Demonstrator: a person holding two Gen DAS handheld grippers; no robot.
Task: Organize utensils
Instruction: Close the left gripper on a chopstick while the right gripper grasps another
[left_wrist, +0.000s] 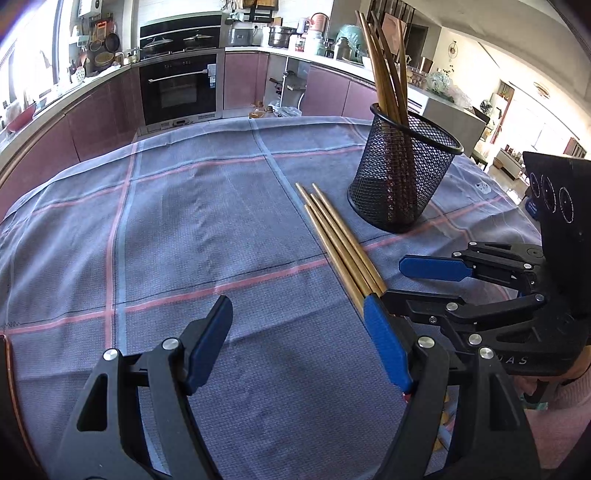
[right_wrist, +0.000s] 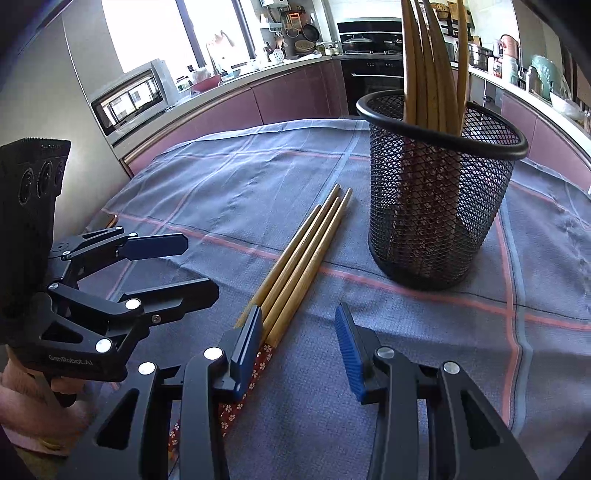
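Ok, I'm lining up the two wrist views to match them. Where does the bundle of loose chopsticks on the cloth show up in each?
Left wrist view: the loose chopsticks lie right of centre, running down to the right gripper.
Right wrist view: the loose chopsticks lie at centre, just left of the right gripper.
Shared landmark: the black mesh cup, standing just right of their tips.
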